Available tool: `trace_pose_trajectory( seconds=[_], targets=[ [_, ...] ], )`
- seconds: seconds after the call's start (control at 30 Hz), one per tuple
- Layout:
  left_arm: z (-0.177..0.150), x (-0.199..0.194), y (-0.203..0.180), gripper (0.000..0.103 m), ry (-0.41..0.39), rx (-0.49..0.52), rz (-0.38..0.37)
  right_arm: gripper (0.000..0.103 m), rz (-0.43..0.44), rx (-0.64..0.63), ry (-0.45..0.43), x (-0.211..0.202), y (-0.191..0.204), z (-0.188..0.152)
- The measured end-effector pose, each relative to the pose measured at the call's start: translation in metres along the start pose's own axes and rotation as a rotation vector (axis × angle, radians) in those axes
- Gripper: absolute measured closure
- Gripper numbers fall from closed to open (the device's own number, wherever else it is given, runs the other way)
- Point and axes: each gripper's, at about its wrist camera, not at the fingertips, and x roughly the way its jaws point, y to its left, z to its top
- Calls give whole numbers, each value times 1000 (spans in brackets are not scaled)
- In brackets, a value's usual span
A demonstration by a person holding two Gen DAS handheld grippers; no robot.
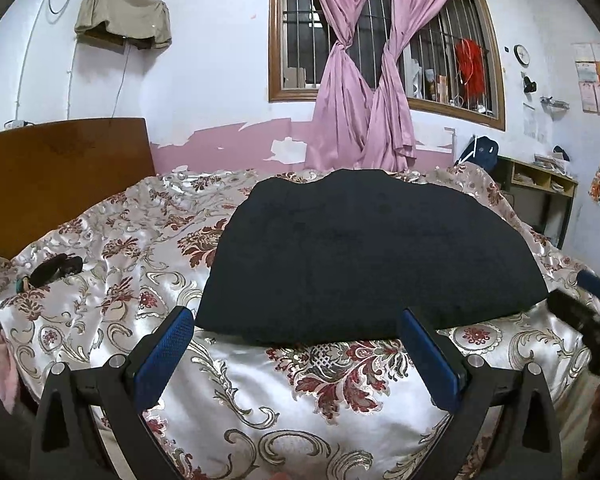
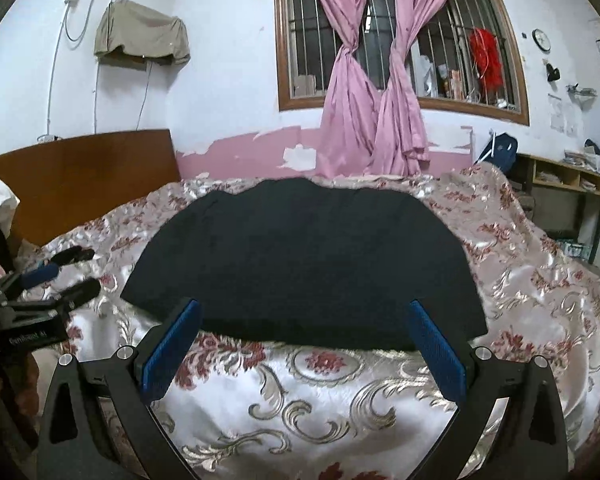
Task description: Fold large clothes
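Bed fills both views, covered in a shiny satin spread with a red floral and silver scroll pattern, creased and puffy. Brown wooden headboard on the left, against a white wall with a peeling pink lower band. Barred window in a wood frame, two pink curtains knotted at mid-height. Beige cloth draped over something wall-mounted at upper left; small round clock and papers on the right wall, low wooden shelf unit by the bed's far right corner. Dark garment lies flat mid-bed, matte and thick-looking, already folded into a wide slab with a straight near edge and a rounded far edge. Left gripper hovers just short of that near edge, blue textured fingers spread wide, holding nothing. Right gripper same: fingers wide apart, empty, tips at the garment's near edge; can't tell if touching.
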Motion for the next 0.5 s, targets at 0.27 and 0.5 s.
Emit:
trace_pose_trajectory(
  seconds=[0.27, 0.5],
  targets=[
    [-8, 3, -3, 0, 21, 12, -1, 2, -6, 13, 57, 12, -5, -8],
    [-10, 3, -5, 0, 27, 19, -1, 2, -5, 10, 69, 15, -5, -11]
  ],
)
